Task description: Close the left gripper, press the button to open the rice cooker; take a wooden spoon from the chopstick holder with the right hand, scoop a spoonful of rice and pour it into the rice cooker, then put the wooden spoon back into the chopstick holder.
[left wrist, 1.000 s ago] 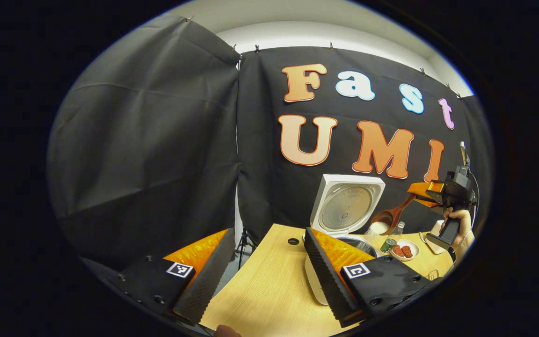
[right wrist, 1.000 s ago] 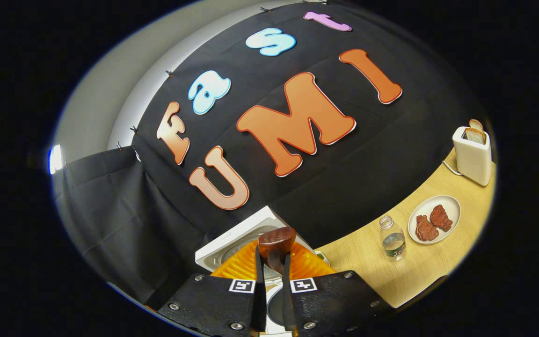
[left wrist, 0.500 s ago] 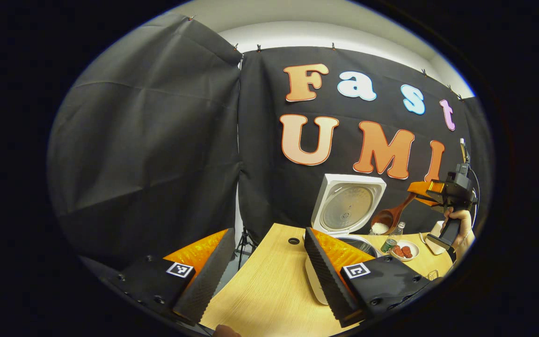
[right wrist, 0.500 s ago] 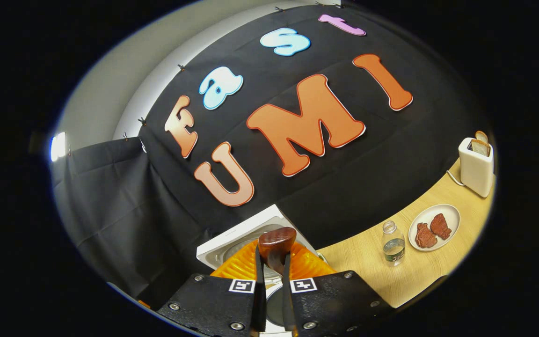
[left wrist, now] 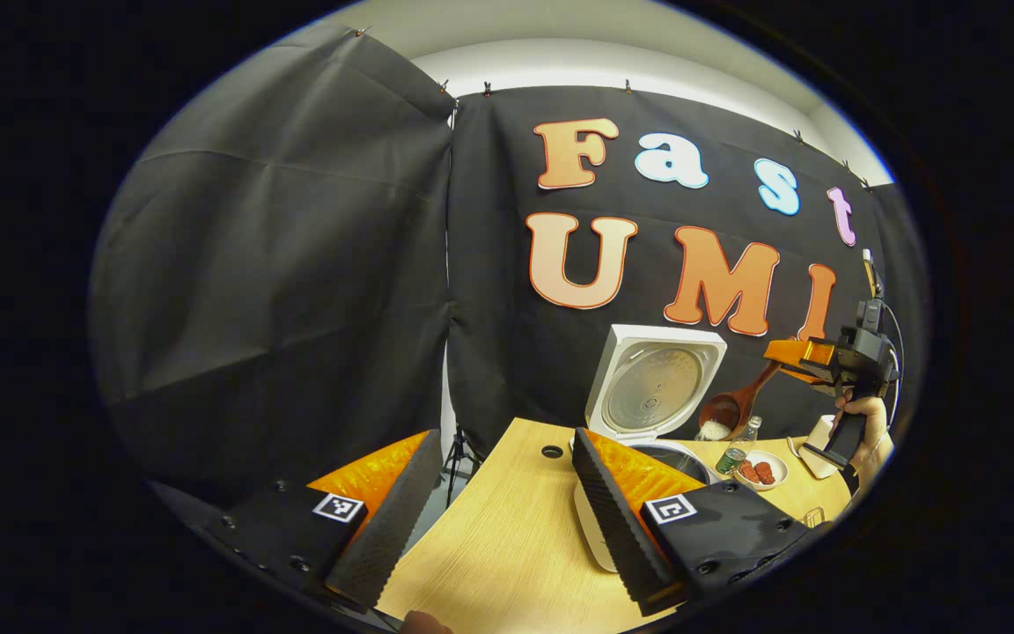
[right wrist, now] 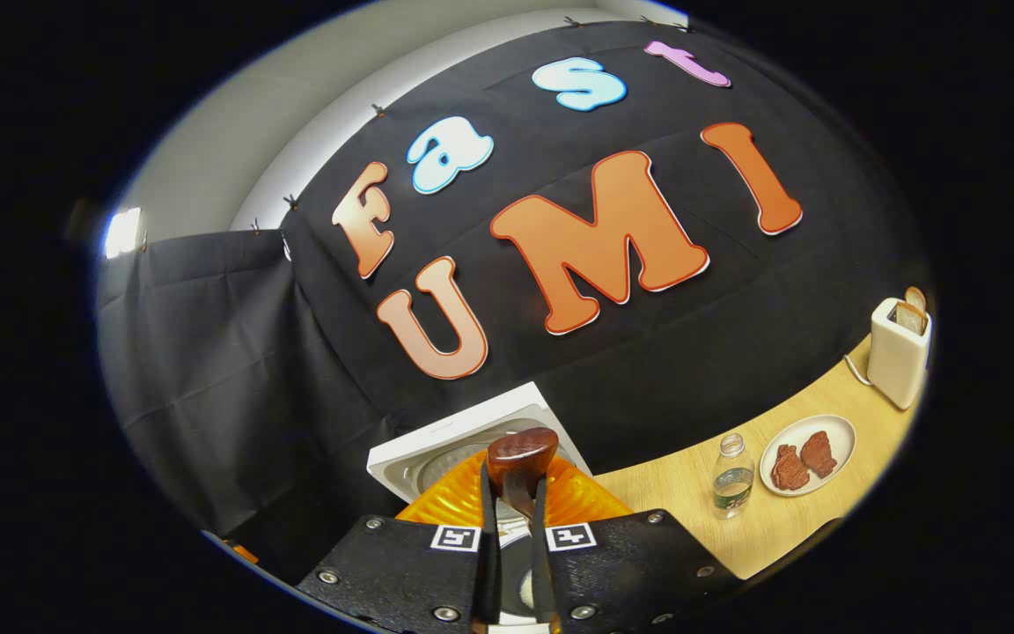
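Since a second ago your right tongs (right wrist: 511,519), still pinching the wooden spoon (left wrist: 733,402), have tipped it; rice (left wrist: 712,429) now spills toward the one open rice cooker (left wrist: 653,389). Your left tongs (left wrist: 507,511) stay spread above the worktop (left wrist: 507,537). Beside the cooker: one bottle (right wrist: 731,475), one plate (right wrist: 808,443).

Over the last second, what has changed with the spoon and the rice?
The wooden spoon has tipped further over the open rice cooker; the heap of rice in its bowl has shrunk and slid to the lip. The right gripper stays shut on the spoon's handle. The left gripper stays open and still above the table. Plate, bottle and toaster are unmoved.
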Tool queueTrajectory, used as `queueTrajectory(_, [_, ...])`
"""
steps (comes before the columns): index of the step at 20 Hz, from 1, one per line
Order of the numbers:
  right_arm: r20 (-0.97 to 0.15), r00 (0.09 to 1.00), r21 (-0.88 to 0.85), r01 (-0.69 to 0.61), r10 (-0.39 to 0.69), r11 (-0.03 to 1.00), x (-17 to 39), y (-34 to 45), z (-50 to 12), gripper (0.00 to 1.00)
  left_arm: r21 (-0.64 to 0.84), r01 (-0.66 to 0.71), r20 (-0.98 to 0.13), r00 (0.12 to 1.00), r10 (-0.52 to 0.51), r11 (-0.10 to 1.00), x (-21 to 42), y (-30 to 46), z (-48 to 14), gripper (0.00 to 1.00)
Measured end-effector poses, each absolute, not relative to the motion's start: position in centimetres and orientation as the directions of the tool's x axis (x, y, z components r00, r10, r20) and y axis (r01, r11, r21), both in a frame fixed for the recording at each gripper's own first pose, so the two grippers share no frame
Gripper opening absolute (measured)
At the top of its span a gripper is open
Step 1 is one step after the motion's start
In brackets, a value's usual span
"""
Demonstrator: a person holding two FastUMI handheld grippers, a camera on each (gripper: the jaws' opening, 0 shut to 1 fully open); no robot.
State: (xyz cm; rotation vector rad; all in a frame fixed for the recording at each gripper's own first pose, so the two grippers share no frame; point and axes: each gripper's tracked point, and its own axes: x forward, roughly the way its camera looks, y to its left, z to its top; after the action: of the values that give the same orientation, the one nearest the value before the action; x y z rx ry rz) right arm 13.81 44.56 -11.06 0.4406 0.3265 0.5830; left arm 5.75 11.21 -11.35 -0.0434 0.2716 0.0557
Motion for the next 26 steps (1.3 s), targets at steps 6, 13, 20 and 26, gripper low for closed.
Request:
queueTrajectory(6, [-0.148, 0.773, 0.412, -0.519, 0.617, 0.749, 12.6, 45.6, -10.6, 0.13, -0.035, -0.068, -0.271, 0.961, 0.056, 0.997, 5.5, 11.6, -11.5, 1.00])
queueTrajectory(13, [-0.128, 0.753, 0.292, -0.593, 0.646, 0.750, 11.6, 46.9, -10.0, 0.13, -0.037, -0.082, -0.278, 0.958, 0.068, 0.996, 5.0, 12.1, -11.8, 1.00])
queueTrajectory(20, [-0.132, 0.734, 0.196, -0.640, 0.667, 0.743, 10.7, 48.0, -10.5, 0.13, -0.037, -0.091, -0.276, 0.958, 0.077, 0.995, 4.6, 12.2, -11.7, 1.00])
queueTrajectory(26, [-0.151, 0.740, 0.198, -0.628, 0.656, 0.753, 10.7, 47.6, -11.2, 0.13, -0.035, -0.095, -0.271, 0.959, 0.082, 0.995, 4.1, 12.2, -11.4, 1.00])
